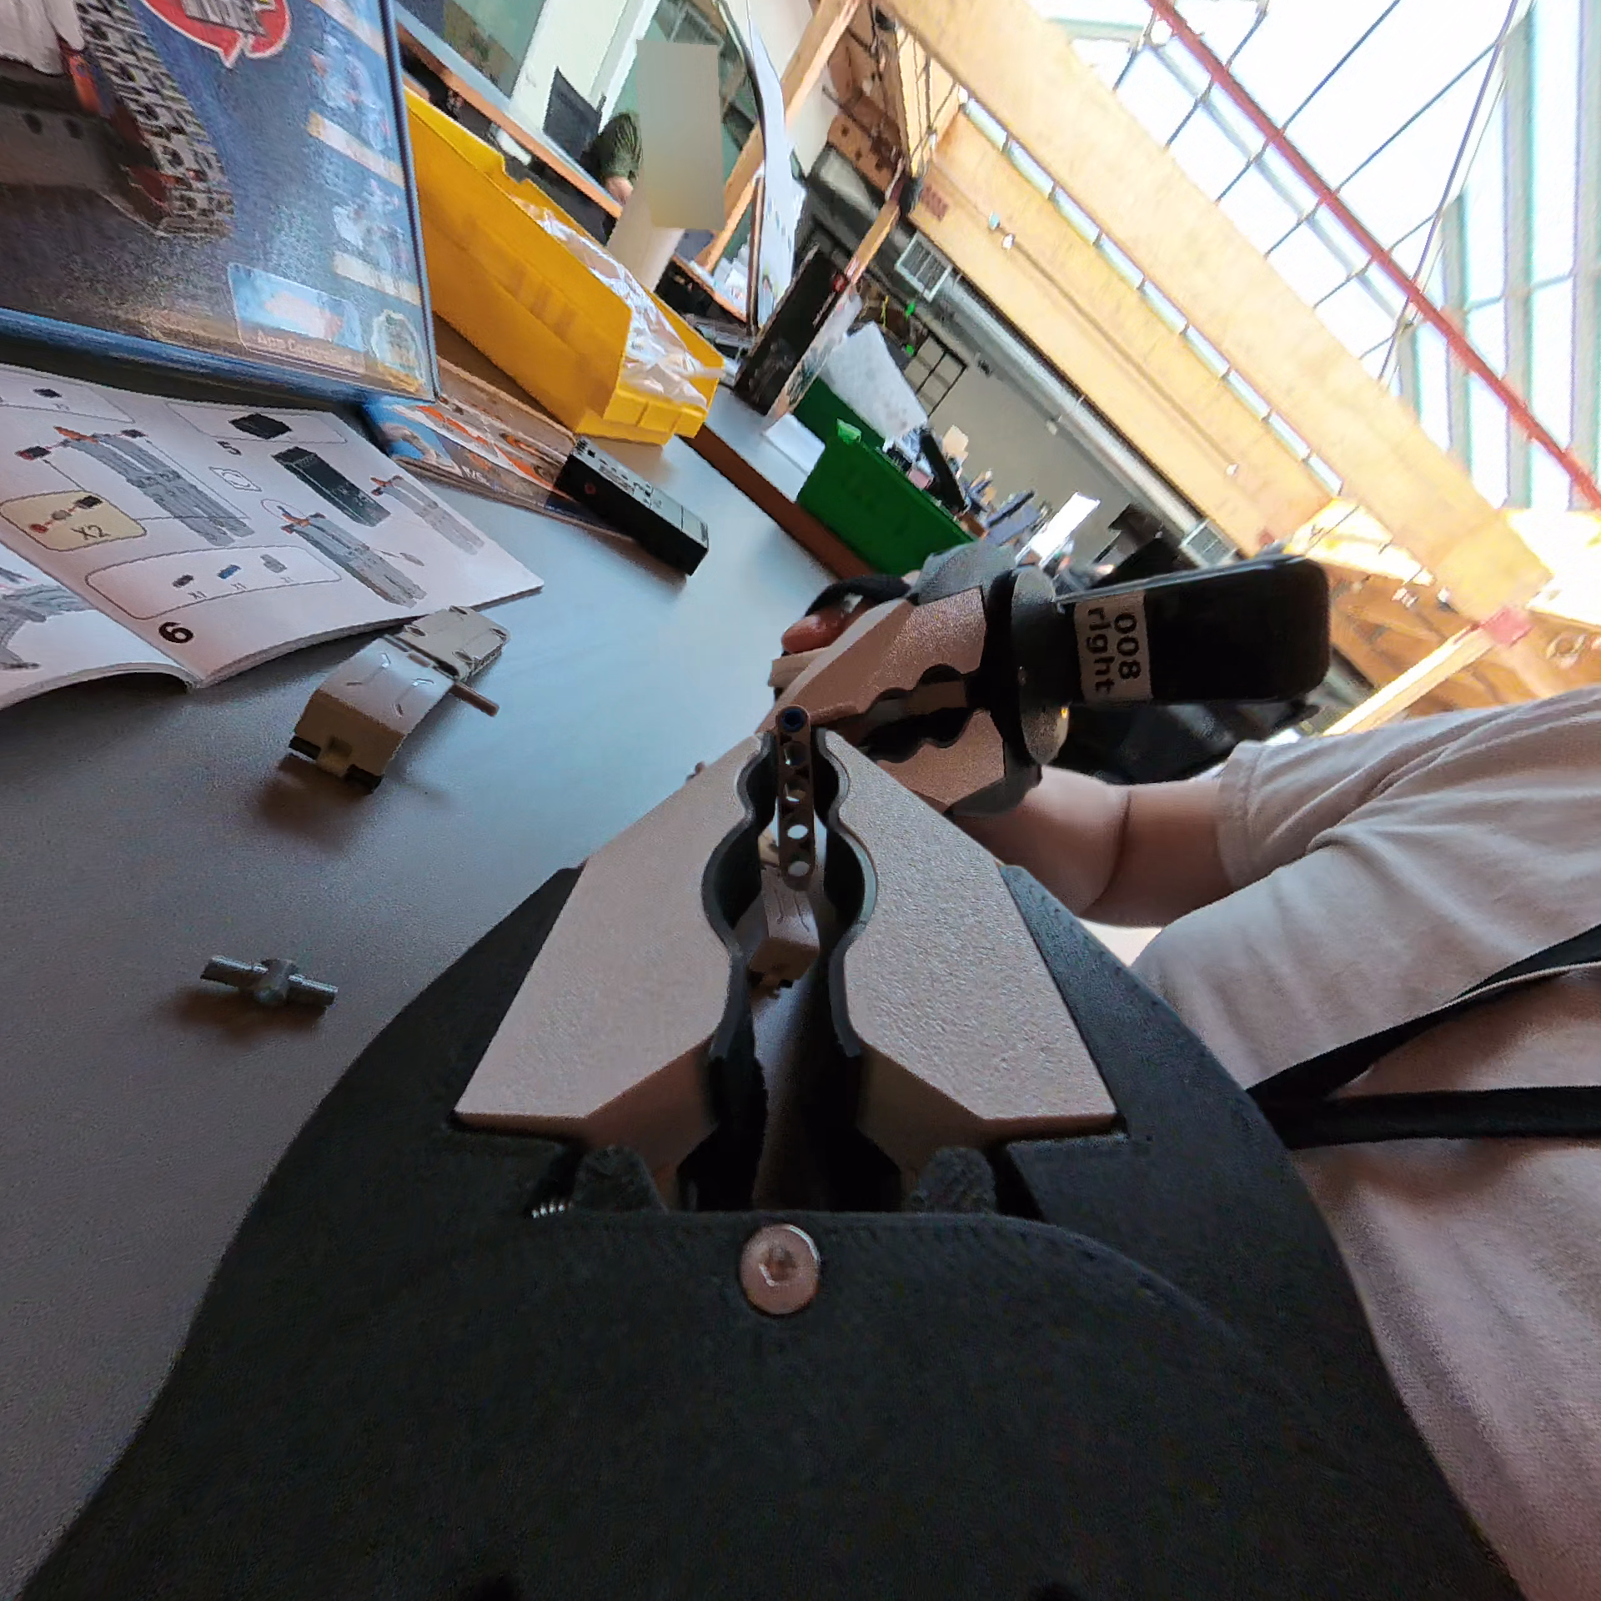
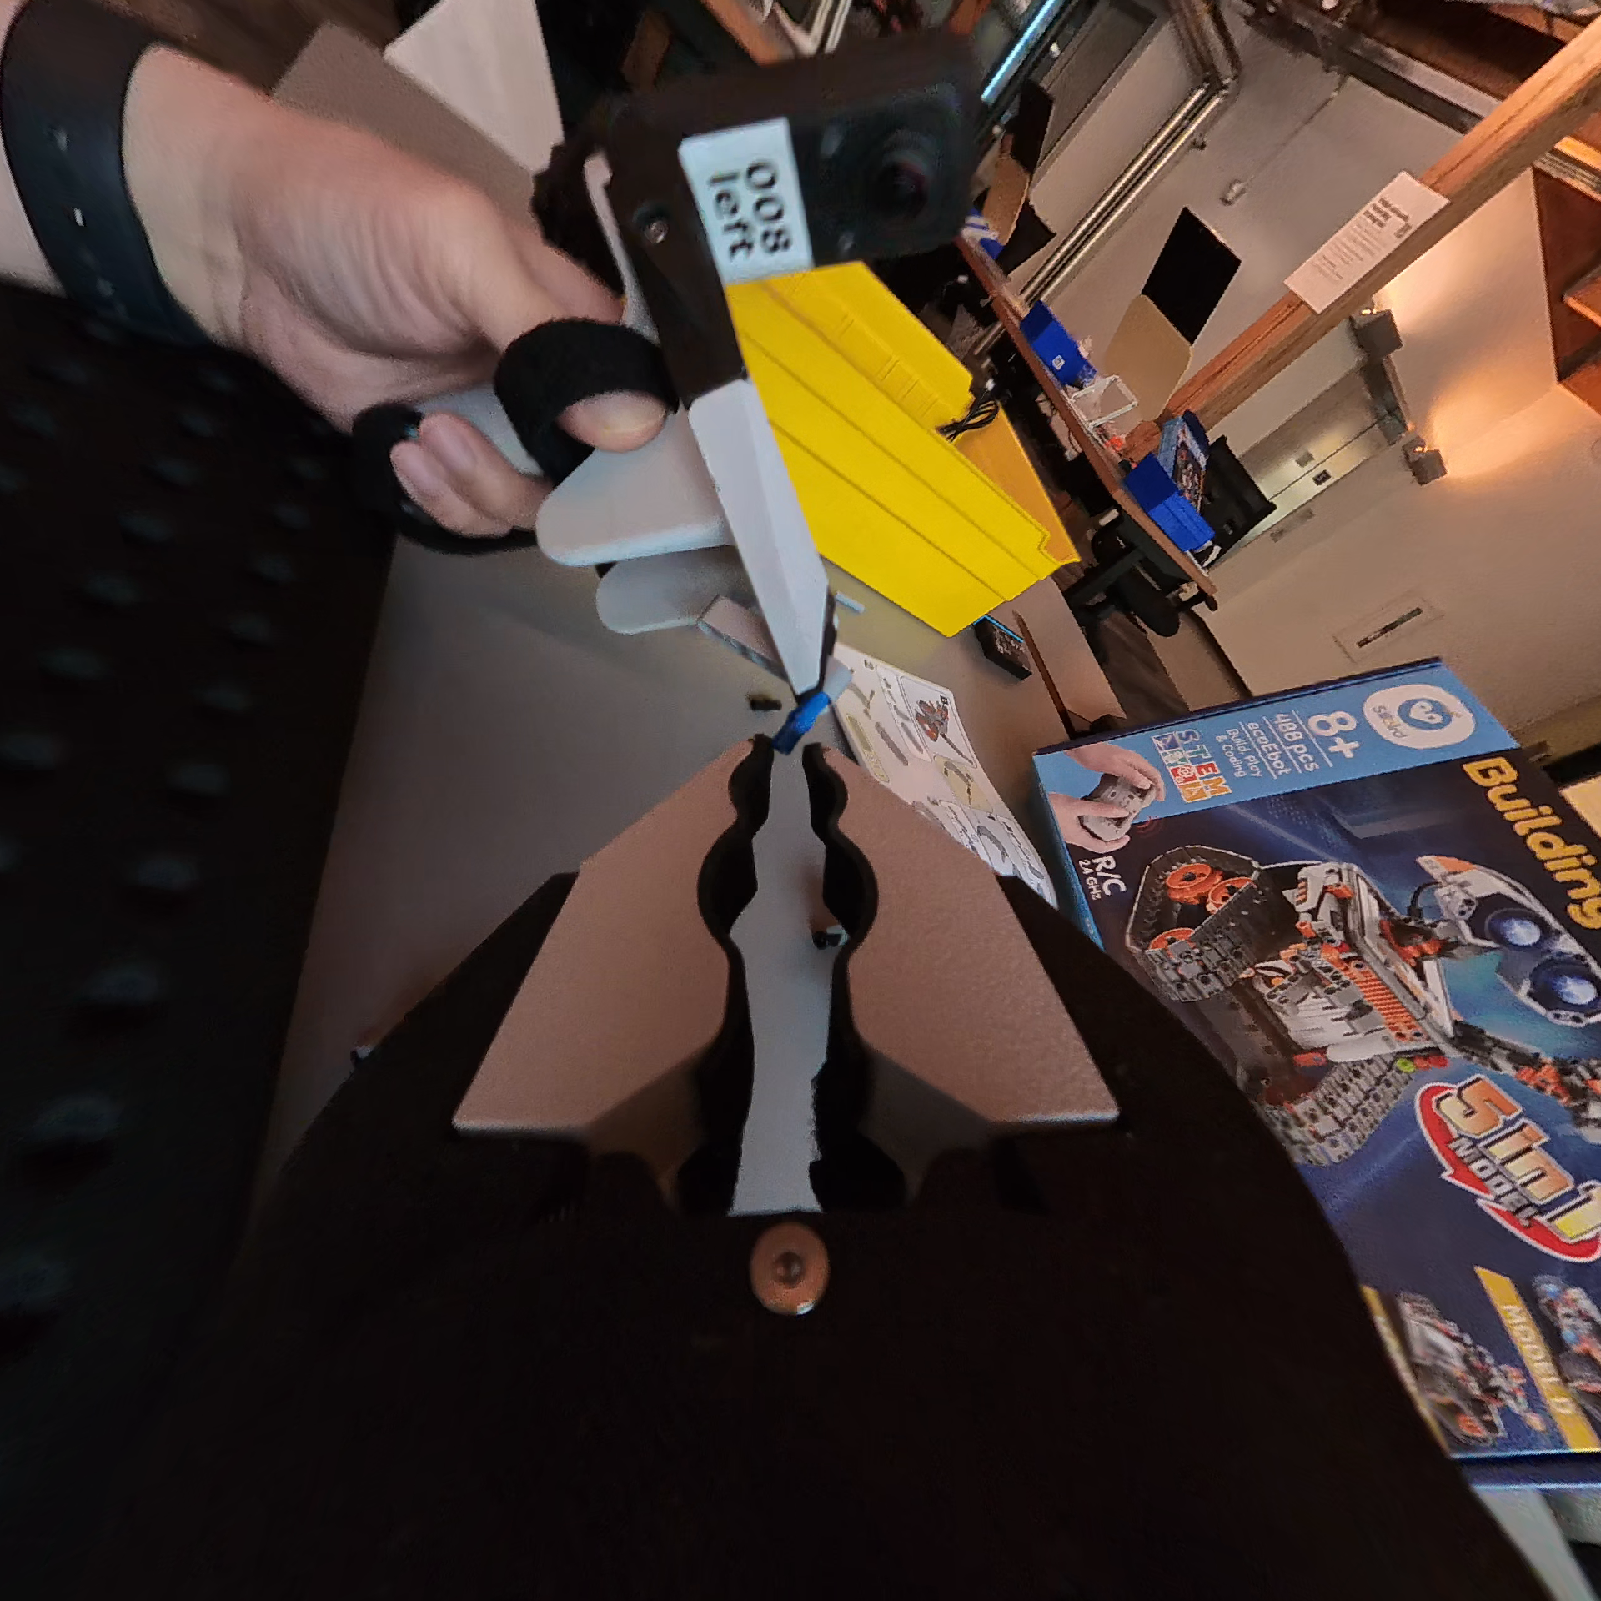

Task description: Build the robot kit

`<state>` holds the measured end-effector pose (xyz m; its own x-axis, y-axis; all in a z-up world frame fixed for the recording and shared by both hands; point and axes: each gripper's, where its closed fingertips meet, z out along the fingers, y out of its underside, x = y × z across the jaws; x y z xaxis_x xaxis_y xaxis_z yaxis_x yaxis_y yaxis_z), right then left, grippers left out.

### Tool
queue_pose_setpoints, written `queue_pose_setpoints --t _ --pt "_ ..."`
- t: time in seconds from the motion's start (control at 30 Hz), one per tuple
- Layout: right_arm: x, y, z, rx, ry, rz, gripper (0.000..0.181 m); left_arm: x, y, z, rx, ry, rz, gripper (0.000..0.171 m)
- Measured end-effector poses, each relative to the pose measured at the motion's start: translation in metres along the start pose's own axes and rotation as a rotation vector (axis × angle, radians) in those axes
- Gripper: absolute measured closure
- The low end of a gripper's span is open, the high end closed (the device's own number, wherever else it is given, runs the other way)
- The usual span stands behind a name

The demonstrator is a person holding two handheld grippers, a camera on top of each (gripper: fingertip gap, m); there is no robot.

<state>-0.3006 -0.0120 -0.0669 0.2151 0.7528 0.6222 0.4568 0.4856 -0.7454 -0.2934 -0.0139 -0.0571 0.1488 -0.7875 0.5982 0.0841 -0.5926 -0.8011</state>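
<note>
A person held two tongs tip to tip above a grey surface (image 1: 563,866). The left tongs (image 1: 793,745) were clamped on a thin grey holed beam (image 1: 793,814), upright so its end faced the other tool. The right tongs (image 2: 787,758) pinched a small blue pin (image 2: 795,723) at that end. A grey block (image 1: 394,693) and a small axle piece (image 1: 270,981) lay nearby, beside an open instruction booklet (image 1: 217,520) near the far edge, before a blue box (image 1: 260,173).

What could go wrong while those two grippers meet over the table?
The left gripper pinches the thin grey beam only near its tips, so a push might twist it loose. The right gripper grips the blue pin by its end; it could pop out and drop onto the table.
</note>
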Motion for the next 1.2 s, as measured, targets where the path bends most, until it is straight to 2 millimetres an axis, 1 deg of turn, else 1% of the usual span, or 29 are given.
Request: queue_pose_setpoints --t 0.07,0.17,0.27,0.33,0.37,0.47,0.5,0.53,0.67,0.9,1.0,1.1,1.2 --pt "0.002 -0.005 -0.001 0.028 -0.007 0.082 0.176 -0.002 -0.007 -0.004 0.052 0.005 -0.047 0.166" --pt "0.002 -0.011 0.000 0.070 -0.049 0.253 0.175 -0.004 -0.012 -0.007 0.093 -0.001 -0.068 0.166" --pt "0.006 -0.009 0.001 0.076 -0.064 0.391 0.176 -0.007 -0.014 -0.007 0.116 -0.006 -0.100 0.166" --pt "0.012 -0.004 0.002 0.064 -0.048 0.460 0.169 -0.007 -0.015 -0.007 0.119 0.004 -0.116 0.166" --pt "0.013 -0.001 0.002 0.055 -0.052 0.488 0.169 -0.007 -0.015 -0.006 0.121 0.002 -0.121 0.167" --pt "0.017 -0.005 0.000 0.099 -0.072 0.565 0.168 -0.006 -0.013 -0.002 0.117 0.010 -0.133 0.166" --pt "0.017 -0.006 0.000 0.109 -0.080 0.584 0.170 -0.005 -0.013 0.001 0.113 0.015 -0.132 0.167" --pt "0.017 -0.005 -0.001 0.108 -0.091 0.594 0.177 -0.004 -0.013 0.004 0.112 0.016 -0.128 0.166" --pt "0.020 -0.003 -0.003 0.127 -0.105 0.640 0.177 -0.004 -0.015 0.008 0.119 -0.001 -0.101 0.167" --pt "0.020 -0.006 -0.006 0.156 -0.142 0.674 0.178 0.001 -0.016 0.008 0.131 -0.007 -0.030 0.166" --pt "0.024 -0.006 -0.009 0.161 -0.115 0.640 0.178 0.002 -0.014 0.009 0.120 -0.025 0.003 0.164" --pt "0.028 -0.007 -0.014 0.184 -0.097 0.610 0.179 0.003 -0.014 0.007 0.130 -0.006 -0.019 0.161" --pt "0.028 -0.006 -0.013 0.187 -0.096 0.605 0.179 0.004 -0.014 0.006 0.132 0.017 -0.043 0.166"
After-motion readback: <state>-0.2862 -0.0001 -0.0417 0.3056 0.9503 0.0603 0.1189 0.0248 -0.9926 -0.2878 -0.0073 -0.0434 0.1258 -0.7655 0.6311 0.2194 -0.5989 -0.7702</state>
